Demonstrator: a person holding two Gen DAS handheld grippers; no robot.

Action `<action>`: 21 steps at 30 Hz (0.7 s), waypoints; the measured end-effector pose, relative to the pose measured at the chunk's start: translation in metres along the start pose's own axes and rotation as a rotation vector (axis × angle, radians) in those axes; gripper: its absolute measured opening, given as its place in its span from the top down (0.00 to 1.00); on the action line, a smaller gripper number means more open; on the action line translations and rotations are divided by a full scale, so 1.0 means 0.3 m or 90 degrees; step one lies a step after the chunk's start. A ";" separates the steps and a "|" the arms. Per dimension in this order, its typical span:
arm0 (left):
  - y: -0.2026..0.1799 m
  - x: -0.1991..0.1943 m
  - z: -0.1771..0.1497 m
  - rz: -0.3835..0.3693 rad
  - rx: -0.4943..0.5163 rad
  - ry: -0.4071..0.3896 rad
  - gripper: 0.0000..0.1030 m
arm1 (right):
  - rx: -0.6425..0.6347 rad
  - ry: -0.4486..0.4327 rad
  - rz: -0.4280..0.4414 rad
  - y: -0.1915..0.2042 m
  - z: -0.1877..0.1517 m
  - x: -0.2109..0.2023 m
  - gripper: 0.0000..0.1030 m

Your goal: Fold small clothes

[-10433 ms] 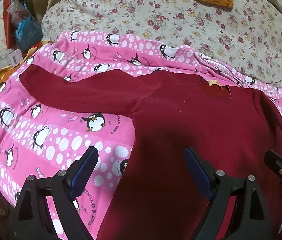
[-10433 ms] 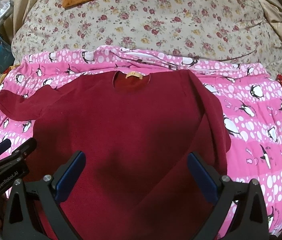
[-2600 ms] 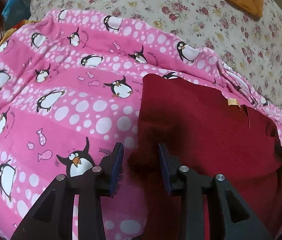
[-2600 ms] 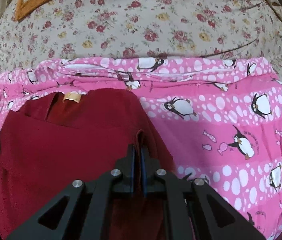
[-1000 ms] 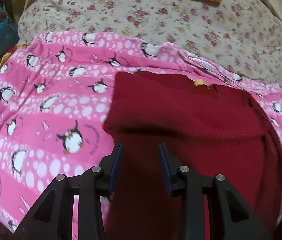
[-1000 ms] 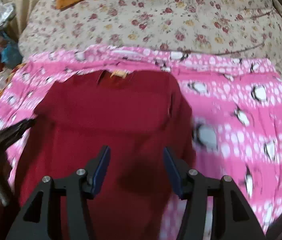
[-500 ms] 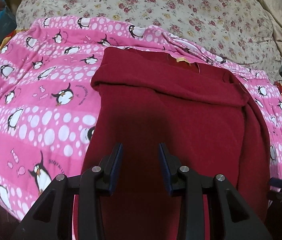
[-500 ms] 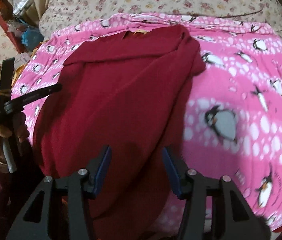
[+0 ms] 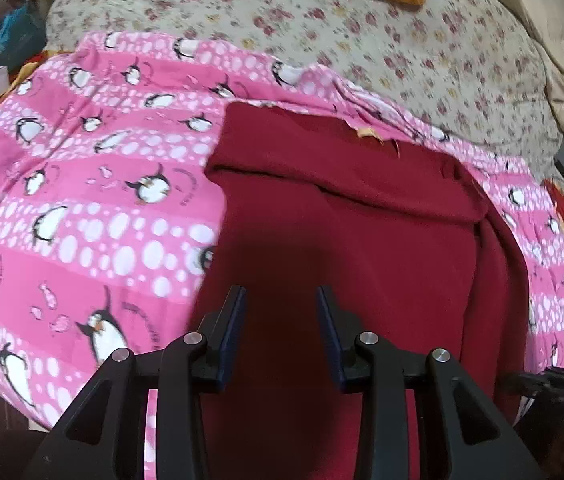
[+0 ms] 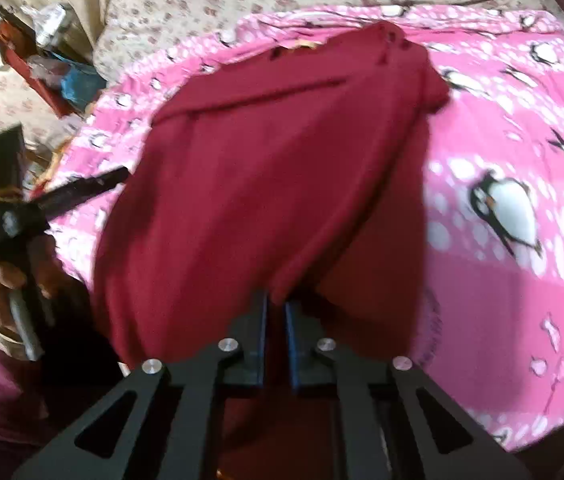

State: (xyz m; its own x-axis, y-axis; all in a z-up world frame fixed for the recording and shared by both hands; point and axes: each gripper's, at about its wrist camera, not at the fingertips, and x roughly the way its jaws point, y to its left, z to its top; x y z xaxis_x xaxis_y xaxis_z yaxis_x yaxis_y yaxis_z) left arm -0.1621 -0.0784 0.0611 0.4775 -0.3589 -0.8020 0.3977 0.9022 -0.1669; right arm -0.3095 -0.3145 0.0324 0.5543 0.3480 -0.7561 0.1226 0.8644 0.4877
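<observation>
1. the red sweater [image 9: 362, 240] lies on the penguin blanket [image 9: 82, 220], sleeves folded in to narrow it.
2. right gripper [image 10: 276, 308] pinches its hem, likely for the lengthwise fold.
3. left gripper [image 9: 281, 304] hovers half-open, holding nothing.

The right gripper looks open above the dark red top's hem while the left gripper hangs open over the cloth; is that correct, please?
Not quite: the right gripper is shut on the dark red top, pinching its near edge, as the right wrist view shows. The left gripper is indeed open.
</observation>
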 end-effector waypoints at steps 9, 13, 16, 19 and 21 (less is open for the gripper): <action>0.107 -0.095 0.034 -0.033 -0.048 -0.032 0.85 | -0.028 -0.042 0.095 0.167 0.235 0.055 0.95; 0.137 -0.133 0.027 -0.086 -0.066 -0.029 0.80 | -0.030 -0.030 0.086 0.222 0.352 0.201 0.95; 0.141 -0.154 0.020 -0.111 -0.067 -0.033 0.70 | 0.023 0.020 0.070 0.198 0.398 0.337 0.86; 0.137 -0.167 0.010 -0.135 -0.059 -0.037 0.65 | 0.078 0.025 0.094 0.162 0.388 0.355 0.73; 0.132 -0.166 0.003 -0.146 -0.054 -0.035 0.58 | 0.076 0.004 0.089 0.158 0.375 0.318 0.64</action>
State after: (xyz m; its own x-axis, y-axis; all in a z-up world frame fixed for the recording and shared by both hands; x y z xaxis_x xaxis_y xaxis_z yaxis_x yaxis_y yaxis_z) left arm -0.1693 -0.0250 0.0949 0.4252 -0.5670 -0.7055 0.4341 0.8117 -0.3908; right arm -0.1580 -0.2811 0.0325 0.5682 0.4636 -0.6799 0.1425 0.7583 0.6362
